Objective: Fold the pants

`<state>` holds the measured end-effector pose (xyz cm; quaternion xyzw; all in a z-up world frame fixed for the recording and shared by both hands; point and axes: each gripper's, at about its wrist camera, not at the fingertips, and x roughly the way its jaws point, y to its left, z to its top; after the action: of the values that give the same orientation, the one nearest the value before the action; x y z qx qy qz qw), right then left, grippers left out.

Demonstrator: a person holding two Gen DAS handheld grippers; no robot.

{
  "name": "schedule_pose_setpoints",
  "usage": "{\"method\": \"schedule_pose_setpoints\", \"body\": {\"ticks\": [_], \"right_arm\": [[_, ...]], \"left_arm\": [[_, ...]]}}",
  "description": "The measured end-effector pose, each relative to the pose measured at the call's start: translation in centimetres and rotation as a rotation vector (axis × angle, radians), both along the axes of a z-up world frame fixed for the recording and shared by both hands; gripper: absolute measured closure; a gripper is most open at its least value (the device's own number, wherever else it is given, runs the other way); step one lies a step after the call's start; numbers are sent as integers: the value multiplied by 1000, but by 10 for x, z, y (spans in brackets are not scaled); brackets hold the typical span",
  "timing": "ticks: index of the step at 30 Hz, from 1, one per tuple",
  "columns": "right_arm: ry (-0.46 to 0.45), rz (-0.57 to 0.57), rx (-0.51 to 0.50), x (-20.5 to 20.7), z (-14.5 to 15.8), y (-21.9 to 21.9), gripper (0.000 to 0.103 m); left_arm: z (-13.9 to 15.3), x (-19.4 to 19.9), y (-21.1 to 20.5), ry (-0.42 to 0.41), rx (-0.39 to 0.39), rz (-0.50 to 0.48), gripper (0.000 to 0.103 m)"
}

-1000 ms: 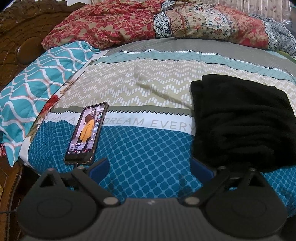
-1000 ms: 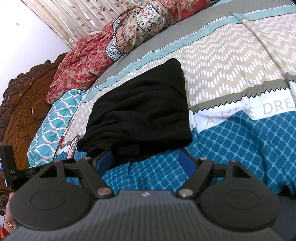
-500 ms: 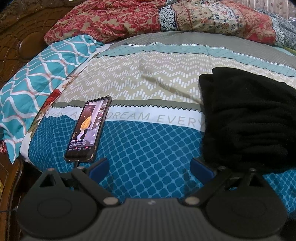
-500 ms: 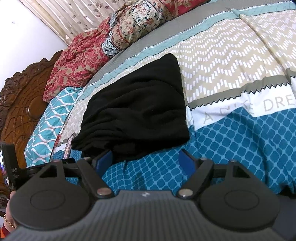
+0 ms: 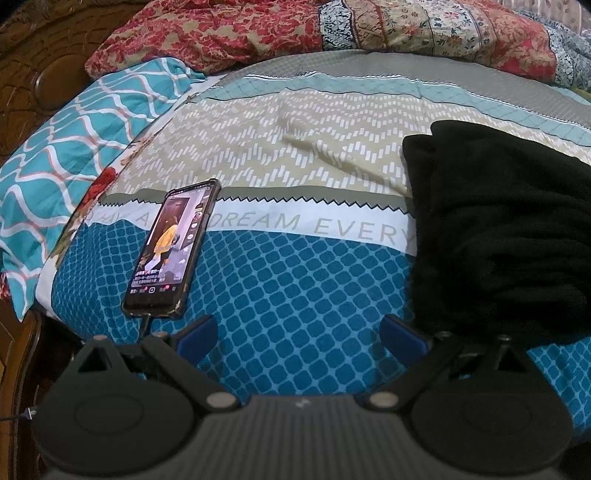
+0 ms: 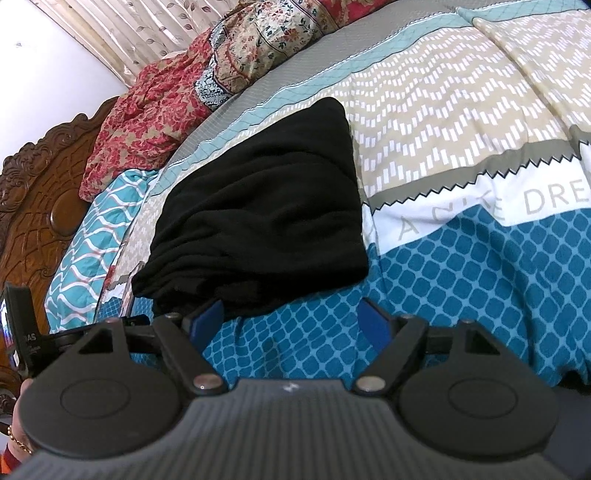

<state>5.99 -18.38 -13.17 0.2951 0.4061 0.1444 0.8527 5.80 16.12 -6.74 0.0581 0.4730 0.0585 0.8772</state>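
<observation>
Black pants lie folded into a thick bundle on the patterned bedspread; the right wrist view shows the same pants just beyond the fingers. My left gripper hovers open over the blue checked band, to the left of the bundle, its blue pads holding nothing. My right gripper is open too, near the bundle's front edge, with its left pad close to the cloth and only bedspread between the pads.
A phone with a lit screen and a cable lies on the bedspread left of my left gripper. Red floral bedding and a teal quilt sit at the back and left. A carved wooden headboard borders the bed.
In the left wrist view the scene has slid slightly right and down. The pants lie as before and both grippers stay open.
</observation>
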Motion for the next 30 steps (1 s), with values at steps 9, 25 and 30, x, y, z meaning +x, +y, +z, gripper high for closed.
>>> {"method": "schedule_pose_setpoints", "body": {"ticks": [9, 25, 30], "right_arm": [[-88, -35, 20, 8, 16, -34, 17], [-44, 7, 114, 58, -3, -57, 16], [13, 49, 211, 74, -19, -56, 16]], "left_arm": [[37, 13, 38, -84, -324, -73, 0], [-21, 104, -2, 152, -684, -181, 0], [-36, 108, -10, 188, -705, -198, 0]]}}
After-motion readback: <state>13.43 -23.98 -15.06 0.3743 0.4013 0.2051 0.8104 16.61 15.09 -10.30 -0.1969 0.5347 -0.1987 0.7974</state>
